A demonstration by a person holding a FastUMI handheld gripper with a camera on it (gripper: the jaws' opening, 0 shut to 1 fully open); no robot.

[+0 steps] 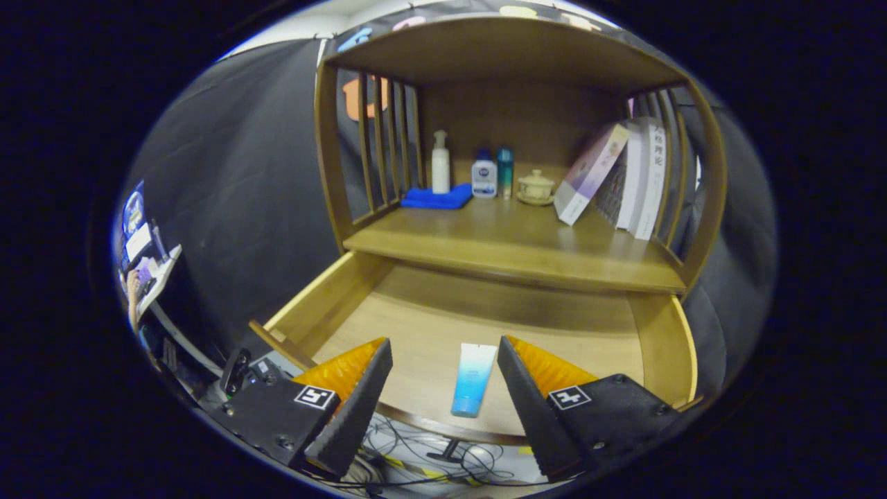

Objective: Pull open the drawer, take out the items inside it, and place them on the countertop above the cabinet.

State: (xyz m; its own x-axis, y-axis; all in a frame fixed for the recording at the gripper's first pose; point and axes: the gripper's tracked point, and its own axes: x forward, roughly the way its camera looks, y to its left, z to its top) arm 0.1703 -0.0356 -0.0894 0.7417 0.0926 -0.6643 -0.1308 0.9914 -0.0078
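Observation:
The wooden drawer stands pulled out below the cabinet's countertop. A blue-and-white tube lies flat on the drawer floor near the front edge. My gripper hovers above the drawer's front, open, with the tube lying between and below the two fingers. Neither finger touches the tube. On the countertop at the back stand a white pump bottle, a small white-and-blue bottle, a teal bottle and a lidded ceramic cup.
A folded blue cloth lies under the pump bottle. Books lean at the countertop's right, against a slatted side. A wooden roof covers the shelf. Cables lie on the floor below the drawer front. A stand with devices is far left.

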